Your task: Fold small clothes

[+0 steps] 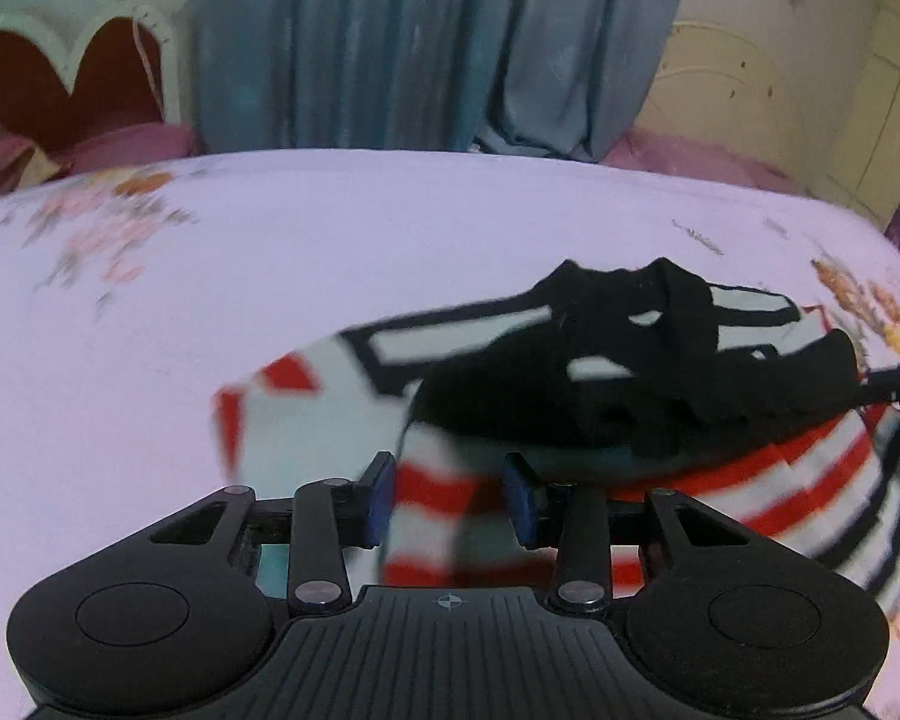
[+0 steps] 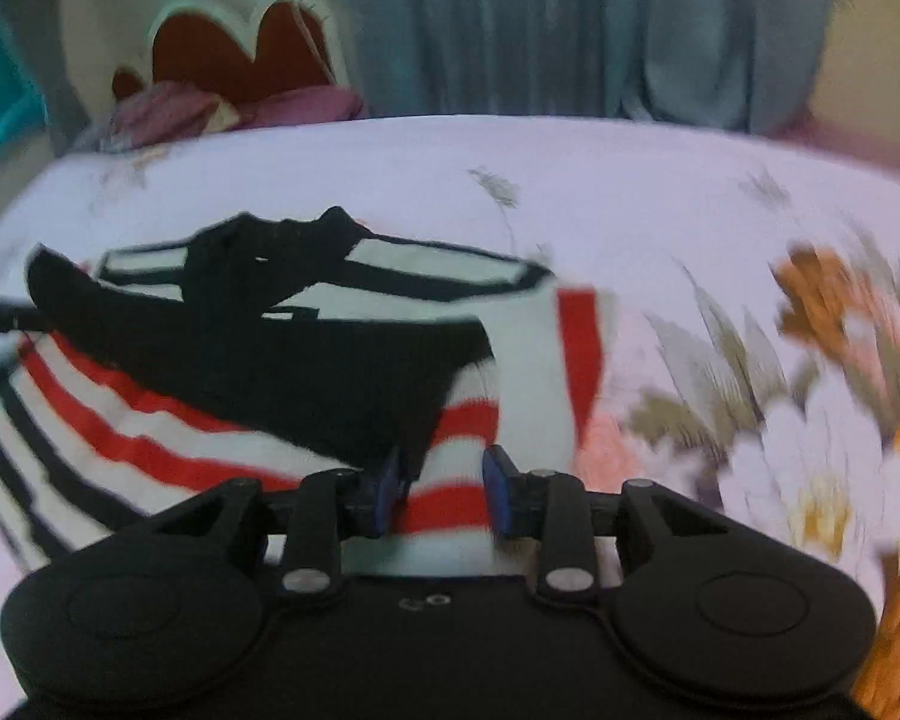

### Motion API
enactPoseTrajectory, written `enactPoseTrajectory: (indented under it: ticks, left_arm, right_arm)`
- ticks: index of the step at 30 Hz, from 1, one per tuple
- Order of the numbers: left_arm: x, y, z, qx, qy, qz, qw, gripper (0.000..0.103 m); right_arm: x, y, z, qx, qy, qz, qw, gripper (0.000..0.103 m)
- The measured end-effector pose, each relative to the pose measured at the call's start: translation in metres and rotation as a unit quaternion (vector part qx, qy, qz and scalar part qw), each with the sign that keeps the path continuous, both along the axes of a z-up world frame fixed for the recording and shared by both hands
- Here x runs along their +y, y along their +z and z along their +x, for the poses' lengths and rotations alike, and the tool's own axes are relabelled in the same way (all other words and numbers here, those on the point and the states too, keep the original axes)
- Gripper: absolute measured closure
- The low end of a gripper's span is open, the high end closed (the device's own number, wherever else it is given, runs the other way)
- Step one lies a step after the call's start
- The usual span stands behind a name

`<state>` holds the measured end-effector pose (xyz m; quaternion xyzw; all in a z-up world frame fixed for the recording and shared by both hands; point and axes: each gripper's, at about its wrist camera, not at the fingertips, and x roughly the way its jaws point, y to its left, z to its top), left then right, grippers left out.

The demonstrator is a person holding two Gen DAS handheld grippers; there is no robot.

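Nearest, the left gripper has red-and-white striped cloth between its blue pads, jaws partly apart; whether they pinch it I cannot tell. The right gripper stands the same way over another striped edge. Both edges belong to the small red, white and black striped knit garment, lying crumpled on the pale lilac floral bedsheet. Beyond hangs a grey-blue curtain
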<state>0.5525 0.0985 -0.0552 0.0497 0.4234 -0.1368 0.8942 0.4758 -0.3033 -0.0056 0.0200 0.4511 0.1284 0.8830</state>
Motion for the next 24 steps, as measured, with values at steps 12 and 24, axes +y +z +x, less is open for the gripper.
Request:
enactPoseTrajectory:
  ticks: [12, 24]
  left_arm:
    - [0.004, -0.012, 0.028, -0.018, 0.021, -0.024, 0.9993, 0.064]
    - [-0.002, -0.018, 0.041, -0.004, 0.015, -0.027, 0.9995, 0.064]
  right_arm:
    - [-0.016, 0.003, 0.038, -0.033, -0.093, 0.072, 0.992, 0.066]
    - [-0.006, -0.004, 0.047, -0.033, -0.086, 0.07, 0.993, 0.057]
